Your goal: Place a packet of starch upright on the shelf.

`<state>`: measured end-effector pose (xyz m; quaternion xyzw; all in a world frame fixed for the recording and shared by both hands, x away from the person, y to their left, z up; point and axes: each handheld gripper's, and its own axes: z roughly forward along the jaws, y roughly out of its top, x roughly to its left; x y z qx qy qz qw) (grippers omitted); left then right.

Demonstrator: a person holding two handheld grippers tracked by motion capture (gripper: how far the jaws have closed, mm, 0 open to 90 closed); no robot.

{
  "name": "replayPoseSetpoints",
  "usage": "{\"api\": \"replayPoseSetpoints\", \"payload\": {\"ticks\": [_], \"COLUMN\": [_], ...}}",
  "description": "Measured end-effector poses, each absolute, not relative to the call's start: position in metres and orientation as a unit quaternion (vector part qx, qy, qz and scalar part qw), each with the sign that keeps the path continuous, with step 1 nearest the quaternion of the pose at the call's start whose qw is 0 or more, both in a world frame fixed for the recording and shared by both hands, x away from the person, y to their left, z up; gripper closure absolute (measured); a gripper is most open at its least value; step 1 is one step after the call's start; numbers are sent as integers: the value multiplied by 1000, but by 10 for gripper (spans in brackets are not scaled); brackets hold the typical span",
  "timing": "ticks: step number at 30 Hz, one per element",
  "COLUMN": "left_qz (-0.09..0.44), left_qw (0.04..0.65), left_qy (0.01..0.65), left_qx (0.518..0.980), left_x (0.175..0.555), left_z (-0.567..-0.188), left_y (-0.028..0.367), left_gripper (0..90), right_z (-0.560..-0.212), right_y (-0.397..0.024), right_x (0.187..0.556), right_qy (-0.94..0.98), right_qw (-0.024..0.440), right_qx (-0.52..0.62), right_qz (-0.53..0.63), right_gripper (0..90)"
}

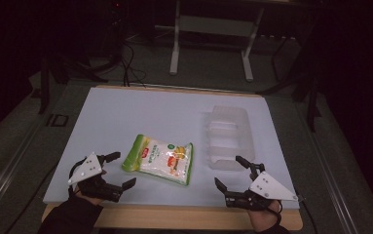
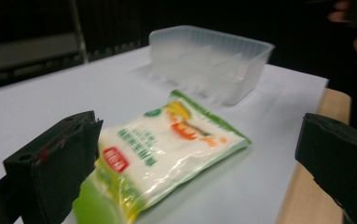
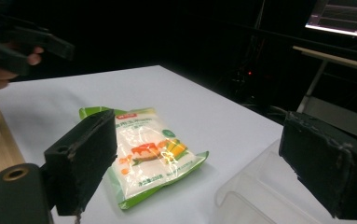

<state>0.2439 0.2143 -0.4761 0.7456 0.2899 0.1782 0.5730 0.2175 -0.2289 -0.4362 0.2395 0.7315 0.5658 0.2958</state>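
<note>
A green and white food bag (image 1: pixel 159 159) lies flat near the front middle of the white table top (image 1: pixel 140 114). It also lies between the jaws in the left gripper view (image 2: pixel 167 144) and in the right gripper view (image 3: pixel 146 151). A clear plastic tray (image 1: pixel 229 136) stands empty to the bag's right, far off in the left gripper view (image 2: pixel 211 60) and with its corner close in the right gripper view (image 3: pixel 264 196). My left gripper (image 1: pixel 122 169) is open just left of the bag. My right gripper (image 1: pixel 229 171) is open by the tray's front edge.
The wooden table edge (image 1: pixel 174 217) runs along the front under the white top. Behind the table stand a white desk frame (image 1: pixel 211 44) and cables on a dark floor. The person's other hand (image 3: pixel 8 65) shows at the right gripper view's upper left.
</note>
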Motion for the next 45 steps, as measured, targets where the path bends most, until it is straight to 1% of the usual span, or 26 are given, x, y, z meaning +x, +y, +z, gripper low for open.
{"api": "replayPoseSetpoints", "payload": {"ticks": [3,5,6,8,12,14,15,17,18,23,24,28,29,32,34,37,39,42,45], "left_qz": [165,165,163,158,171,161,166,153,155,110,101,86,73,67,62,52,51,38,23], "left_qw": [565,558,556,548,516,502,485,477,462,431,425,411,401,401,406,411,412,421,428], "left_qy": [311,318,323,338,370,388,403,415,425,449,454,462,468,468,470,462,448,446,456], "left_qx": [746,749,748,748,754,756,758,759,763,775,777,781,784,785,781,784,792,789,780], "left_x": [259,266,270,277,289,293,295,297,298,304,306,308,310,312,312,312,311,313,316], "left_z": [-481,-484,-485,-488,-495,-499,-501,-506,-508,-519,-522,-529,-534,-536,-536,-536,-537,-537,-538], "left_y": [218,220,221,223,224,223,223,223,222,220,220,217,215,213,213,210,205,199,197], "left_gripper": [11,11,44,54,89,102,123,146,151,159,175,192,192,194,212,248,288,307,305], "right_z": [-437,-437,-437,-437,-437,-438,-438,-438,-438,-438,-439,-439,-439,-439,-440,-440,-440,-440,-440], "right_y": [-229,-229,-229,-229,-228,-228,-228,-228,-228,-228,-227,-227,-227,-226,-226,-225,-226,-226,-225], "right_x": [218,218,218,219,218,219,219,219,219,219,219,219,219,220,220,220,220,220,219], "right_qy": [733,734,734,734,736,737,737,737,738,741,742,743,744,746,747,748,748,747,747], "right_qw": [292,291,288,288,285,284,282,280,279,275,273,272,273,271,270,270,269,270,270], "right_qx": [240,241,243,243,243,243,244,245,246,246,246,245,244,243,243,241,242,242,241], "right_qz": [565,565,566,565,564,564,564,564,563,561,561,560,559,558,557,557,557,557,558], "right_gripper": [110,110,110,110,110,110,111,110,110,110,111,110,110,111,111,111,110,111,111]}}
